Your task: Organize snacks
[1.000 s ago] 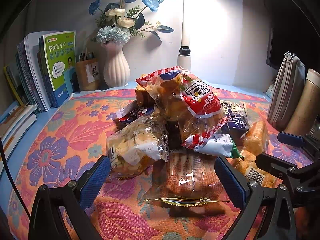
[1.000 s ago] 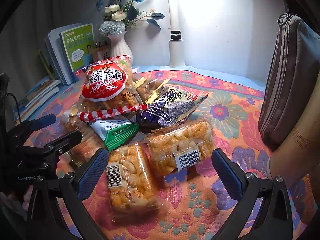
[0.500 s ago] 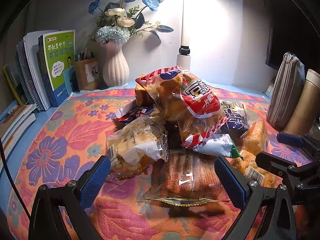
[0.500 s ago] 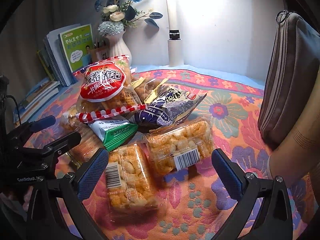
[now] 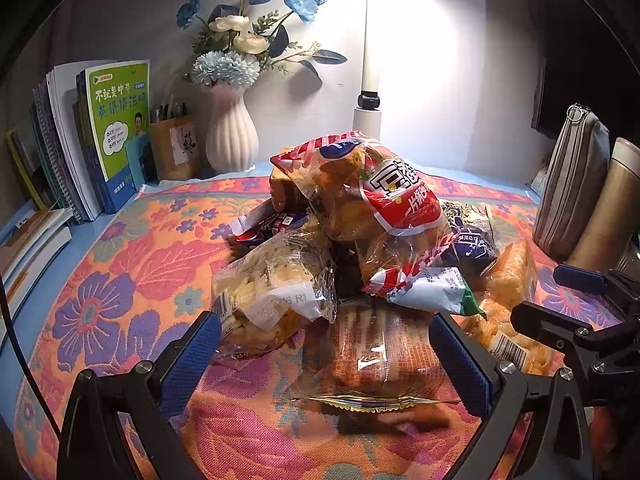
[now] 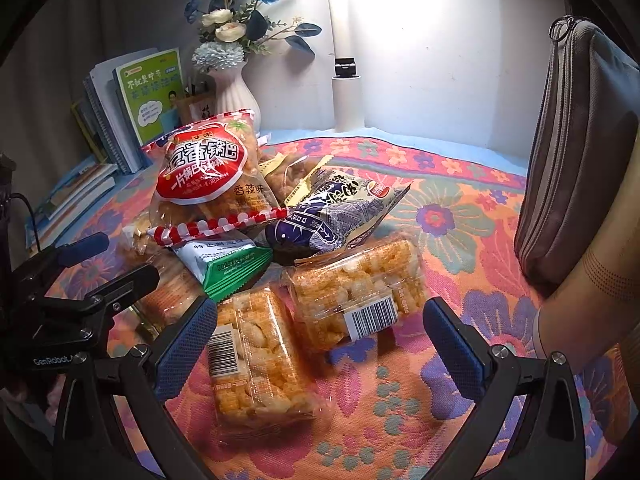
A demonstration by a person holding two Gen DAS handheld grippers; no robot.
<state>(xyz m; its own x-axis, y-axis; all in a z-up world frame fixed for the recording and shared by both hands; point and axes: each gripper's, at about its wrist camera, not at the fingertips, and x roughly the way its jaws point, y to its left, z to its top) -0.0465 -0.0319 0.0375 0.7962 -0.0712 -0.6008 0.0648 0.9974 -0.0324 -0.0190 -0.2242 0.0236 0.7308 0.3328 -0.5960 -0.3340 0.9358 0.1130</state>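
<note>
A heap of snack packs lies on the flowered cloth (image 5: 120, 272). A big red-and-clear bag (image 5: 384, 200) tops it, with a clear pack of pale puffs (image 5: 272, 292), a flat brown-orange pack (image 5: 380, 356) and a green-tipped sachet (image 5: 436, 292) in front. My left gripper (image 5: 326, 354) is open, its blue pads just short of the two front packs. In the right wrist view the red bag (image 6: 208, 172), a dark blue pack (image 6: 332, 212) and two clear rice-crisp packs (image 6: 256, 356) (image 6: 360, 284) show. My right gripper (image 6: 320, 344) is open over the crisp packs, holding nothing.
Books (image 5: 80, 140), a pen holder (image 5: 174, 152) and a white vase of flowers (image 5: 232, 136) stand at the back left. A lamp post (image 5: 372, 80) rises behind the heap. A grey pouch (image 6: 576, 152) and a tan flask (image 5: 604, 208) stand on the right.
The right gripper has crept slightly forward toward the crisp packs. The left gripper and the heap have hardly moved.
</note>
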